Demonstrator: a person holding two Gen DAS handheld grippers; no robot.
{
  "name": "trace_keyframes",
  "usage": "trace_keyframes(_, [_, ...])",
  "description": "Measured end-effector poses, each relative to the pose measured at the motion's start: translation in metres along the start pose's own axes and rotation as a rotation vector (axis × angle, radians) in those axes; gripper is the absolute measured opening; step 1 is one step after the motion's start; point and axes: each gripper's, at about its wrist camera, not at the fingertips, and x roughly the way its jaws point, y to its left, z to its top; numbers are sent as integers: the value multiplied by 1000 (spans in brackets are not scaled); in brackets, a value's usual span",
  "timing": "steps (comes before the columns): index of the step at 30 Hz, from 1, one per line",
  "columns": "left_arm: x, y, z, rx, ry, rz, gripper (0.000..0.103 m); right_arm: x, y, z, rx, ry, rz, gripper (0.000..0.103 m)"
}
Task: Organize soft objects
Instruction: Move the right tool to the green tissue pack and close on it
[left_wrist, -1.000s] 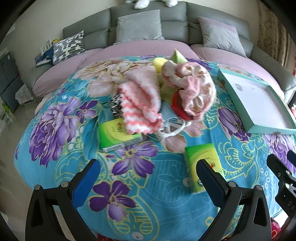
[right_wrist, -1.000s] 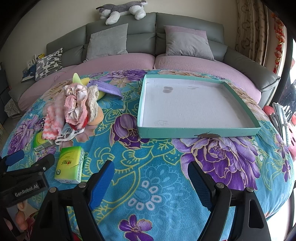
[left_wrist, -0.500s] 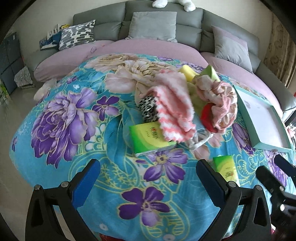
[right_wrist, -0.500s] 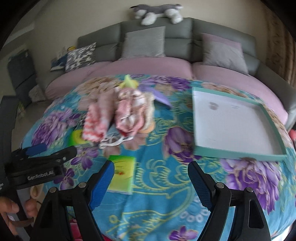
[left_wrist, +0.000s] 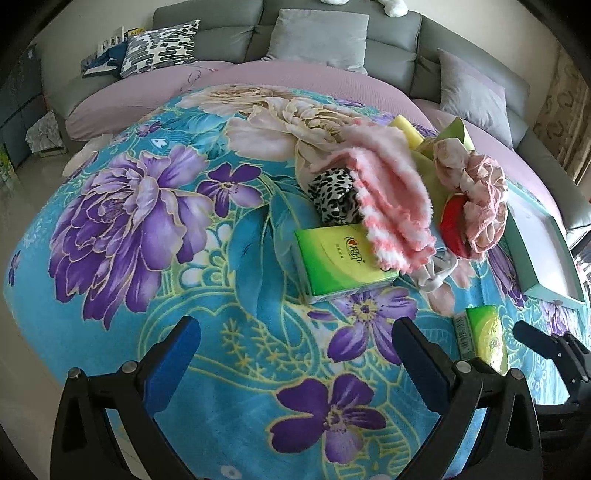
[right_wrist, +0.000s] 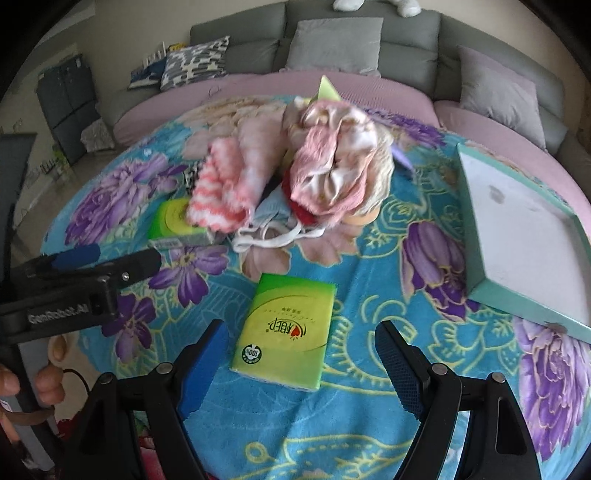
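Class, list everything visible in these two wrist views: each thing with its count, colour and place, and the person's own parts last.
tissue packs: two, green; one near the right gripper, one partly under the pile
soft pile: one heap, pink, white, red; blanket centre
tray: one, teal rim, white inside, empty; right of pile
blanket: one, blue, purple flowers
sofa: grey, behind
cushions: four, three grey, one patterned; on the sofa
left gripper: open
right gripper: open
hand: on the left gripper's handle

A heap of soft garments (right_wrist: 314, 173) lies mid-counter on the blanket (right_wrist: 369, 406). One tissue pack (right_wrist: 286, 332) lies in front of the heap; another (left_wrist: 341, 264) is tucked under its left edge. The tray (right_wrist: 517, 221) sits to the right, the sofa (right_wrist: 369, 48) behind.
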Motion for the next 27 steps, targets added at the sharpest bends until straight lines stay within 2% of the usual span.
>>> trace_keyframes(4, [4, -3, 2, 10, 4, -7, 103, 10, -4, -2, 8, 25, -6, 84])
trace_keyframes(11, [6, -8, 2, 20, 8, -13, 103, 13, -27, -4, 94, 21, -12, 84])
trace_keyframes(18, [8, -12, 5, 24, 13, -8, 103, 19, -20, 3, 53, 5, 2, 83])
trace_keyframes(20, [8, -12, 6, 25, 10, -7, 103, 19, -19, 3, 44, -6, 6, 81])
trace_keyframes(22, [8, -13, 7, 27, 9, -5, 103, 18, -19, 4, 48, -15, 3, 71])
trace_keyframes(26, [6, -16, 8, 34, 1, -3, 103, 15, -25, 3, 72, -31, 13, 66])
trace_keyframes(27, [5, -17, 9, 36, -2, -4, 103, 15, -27, 2, 78, -36, 22, 62])
